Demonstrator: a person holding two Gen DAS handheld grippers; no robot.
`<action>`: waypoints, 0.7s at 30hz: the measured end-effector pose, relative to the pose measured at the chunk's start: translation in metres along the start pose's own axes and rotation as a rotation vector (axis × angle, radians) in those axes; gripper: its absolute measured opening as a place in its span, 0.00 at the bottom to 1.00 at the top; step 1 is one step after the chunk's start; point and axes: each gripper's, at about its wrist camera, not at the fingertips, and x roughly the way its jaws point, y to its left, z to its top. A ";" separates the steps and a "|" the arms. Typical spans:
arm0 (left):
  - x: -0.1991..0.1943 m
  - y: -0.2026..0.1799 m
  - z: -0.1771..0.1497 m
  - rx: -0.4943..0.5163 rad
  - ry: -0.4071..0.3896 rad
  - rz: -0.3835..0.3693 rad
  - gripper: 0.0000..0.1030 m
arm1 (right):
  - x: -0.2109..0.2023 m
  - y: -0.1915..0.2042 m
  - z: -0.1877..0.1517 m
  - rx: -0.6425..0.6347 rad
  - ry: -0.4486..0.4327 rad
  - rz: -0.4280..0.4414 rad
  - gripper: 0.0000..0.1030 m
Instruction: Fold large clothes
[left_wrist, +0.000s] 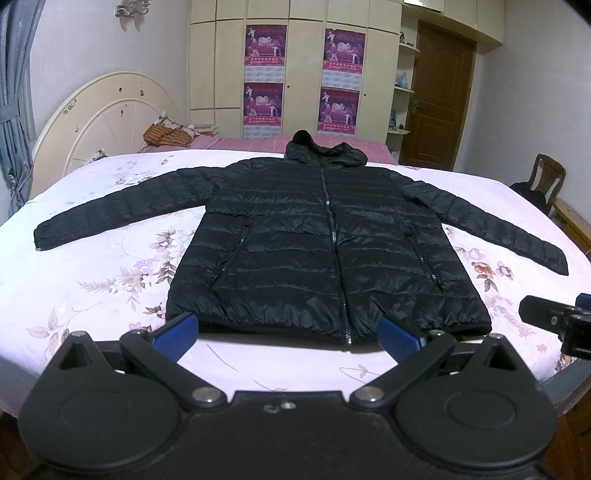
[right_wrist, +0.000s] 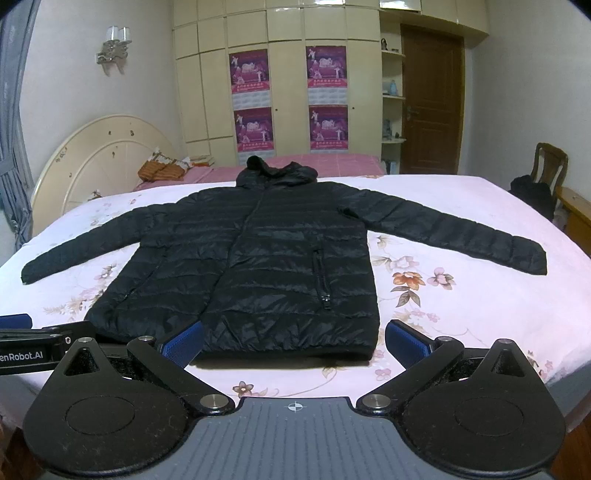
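Observation:
A black hooded puffer jacket (left_wrist: 317, 243) (right_wrist: 258, 266) lies flat and face up on the bed, zipped, both sleeves spread out to the sides, hood at the far end. My left gripper (left_wrist: 290, 334) hovers open just before the hem, near its middle. My right gripper (right_wrist: 293, 339) is open too, in front of the hem's right corner. Neither touches the cloth. The right gripper's finger also shows at the right edge of the left wrist view (left_wrist: 543, 314), and the left gripper at the left edge of the right wrist view (right_wrist: 33, 339).
The bed carries a pale pink floral sheet (left_wrist: 110, 266) (right_wrist: 461, 295). A cream round headboard (left_wrist: 103, 118) and a striped pillow (left_wrist: 166, 134) lie to the left. Wardrobes with posters (left_wrist: 306, 74) and a brown door (left_wrist: 436, 96) stand behind. A wooden chair (left_wrist: 546, 177) is at the right.

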 end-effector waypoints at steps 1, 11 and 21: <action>0.000 0.000 0.000 0.000 -0.001 -0.001 1.00 | 0.000 0.000 0.000 0.001 0.000 0.001 1.00; 0.000 0.000 0.000 0.001 -0.001 0.002 1.00 | 0.001 0.001 0.001 0.001 0.000 0.000 1.00; 0.022 0.004 0.012 0.009 0.018 -0.009 1.00 | 0.016 -0.005 0.008 0.024 -0.003 -0.029 1.00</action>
